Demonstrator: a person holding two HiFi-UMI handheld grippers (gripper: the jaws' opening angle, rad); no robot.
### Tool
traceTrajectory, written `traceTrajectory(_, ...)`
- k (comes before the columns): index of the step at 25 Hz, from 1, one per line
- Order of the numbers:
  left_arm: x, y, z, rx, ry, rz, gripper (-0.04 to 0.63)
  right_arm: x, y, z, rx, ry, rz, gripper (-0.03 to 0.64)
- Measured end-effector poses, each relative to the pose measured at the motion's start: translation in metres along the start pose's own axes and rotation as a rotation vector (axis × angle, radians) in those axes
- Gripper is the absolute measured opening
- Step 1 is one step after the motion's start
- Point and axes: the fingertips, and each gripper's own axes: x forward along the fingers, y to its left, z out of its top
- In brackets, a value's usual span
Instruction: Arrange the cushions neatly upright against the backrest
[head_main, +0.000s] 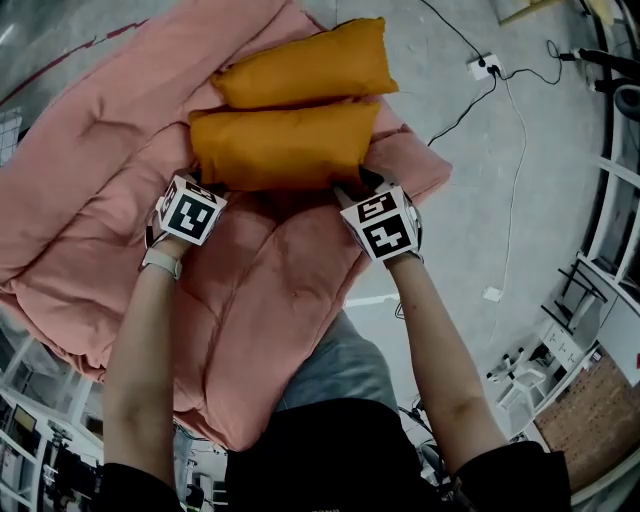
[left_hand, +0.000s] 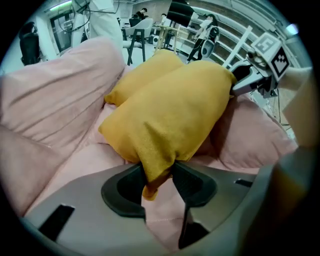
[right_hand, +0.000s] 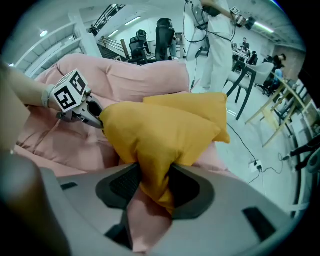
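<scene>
Here the biggest thing before us is the pink quilted sofa (head_main: 100, 180), soft and rumpled, with a raised pink bulk that we take for the backrest (left_hand: 55, 85). On its seat lie two mustard-yellow cushions, flat and side by side, long edges touching. The far cushion (head_main: 305, 65) rests untouched beyond the near cushion (head_main: 285, 145), and neither one stands upright yet. We hold the near cushion at both ends. The left gripper (left_hand: 159, 182) has its jaws pressed onto that cushion's near left corner, where the fabric is gathered into a narrow neck between the pads. The right gripper (right_hand: 154, 185) pinches the near right corner the same way. Under that right corner a fold of pink cover shows between the jaws, and we cannot tell whether it is caught too. We judge the cushion to be light, plump and very yielding. It will sag in the middle and swing from its corners when lifted, and the woven cover looks grippy enough not to slip. Corners or seams are the sensible places to take hold, since the filled belly is too thick for these jaws. Tipping it up will likely need both ends raised together, and we should watch that the pink cover does not come along.
</scene>
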Motion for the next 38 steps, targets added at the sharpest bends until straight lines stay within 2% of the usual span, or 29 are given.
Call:
traceTrajectory(7, -0.035, 0.008, 0.005, 0.088, 0.007, 0.057, 0.155, -0.021, 0.022, 0.001, 0.063, -0.034, 0.029, 0.183)
traceTrajectory(12, -0.071, 0.019, 0.006, 0.184, 0.028, 0.103, 0.155, -0.038, 0.052, -0.001, 0.126, -0.058, 0.079, 0.178)
traceTrajectory(16, -0.102, 0.03, 0.0, 0.288, 0.074, 0.133, 0.155, -0.047, 0.087, 0.0, 0.187, -0.088, 0.136, 0.174)
traceTrajectory(21, -0.14, 0.041, -0.014, 0.38, 0.134, 0.174, 0.155, -0.055, 0.132, 0.001, 0.223, -0.101, 0.211, 0.167)
traceTrajectory(27, -0.176, 0.055, -0.03, 0.482, 0.251, 0.19, 0.155, -0.061, 0.181, 0.007, 0.276, -0.106, 0.344, 0.164)
traceTrajectory(34, -0.199, 0.071, -0.052, 0.547, 0.366, 0.206, 0.155, -0.055, 0.24, 0.008, 0.276, -0.072, 0.489, 0.157)
traceTrajectory(38, -0.202, 0.076, -0.068, 0.562, 0.423, 0.181, 0.155, -0.049, 0.259, 0.007, 0.251, -0.042, 0.536, 0.152)
